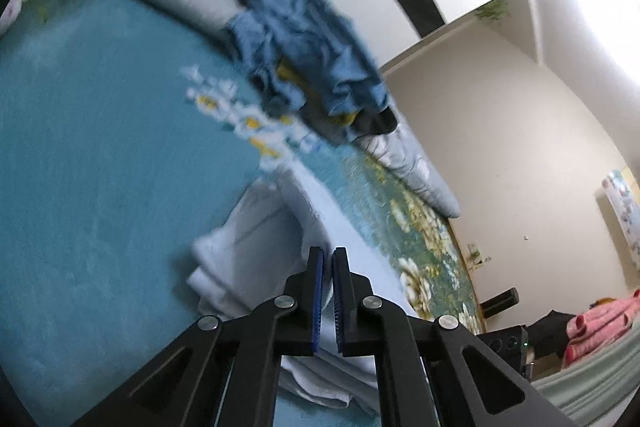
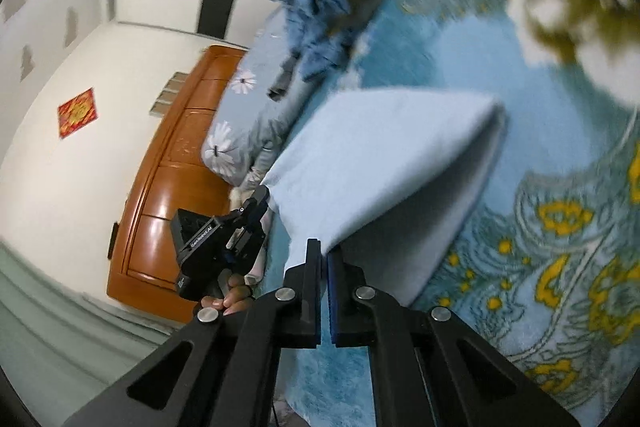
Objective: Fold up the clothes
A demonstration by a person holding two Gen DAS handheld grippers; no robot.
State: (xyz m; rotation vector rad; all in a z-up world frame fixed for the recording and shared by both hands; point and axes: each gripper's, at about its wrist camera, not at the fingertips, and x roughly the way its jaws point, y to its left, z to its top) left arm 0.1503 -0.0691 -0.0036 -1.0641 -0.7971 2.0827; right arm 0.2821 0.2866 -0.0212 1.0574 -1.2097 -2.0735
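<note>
On the teal floral blanket (image 1: 100,167) of the bed, I hold a pale, soft folded cloth (image 2: 384,163) between both tools. My right gripper (image 2: 325,259) has its fingers nearly pressed together, pinching one corner of the cloth, whose smooth upper layer rises off the bed and stretches away from my fingertips toward a rounded fold at the far right; its long axis runs from the lower left up to the right in the right wrist view. My left gripper (image 1: 328,267) tilts down over thick, towel-like stacked layers of the same pale cloth (image 1: 248,251), its blue-padded fingers almost closed; whether fabric sits between them I cannot tell. In the right wrist view my left hand (image 2: 234,297) wraps the black handle of the other tool just beside the cloth's near edge. A crumpled heap of blue clothes (image 1: 304,47) lies farther back against grey flowered bedding (image 2: 236,115), beside a glossy orange wooden headboard (image 2: 176,187).
</note>
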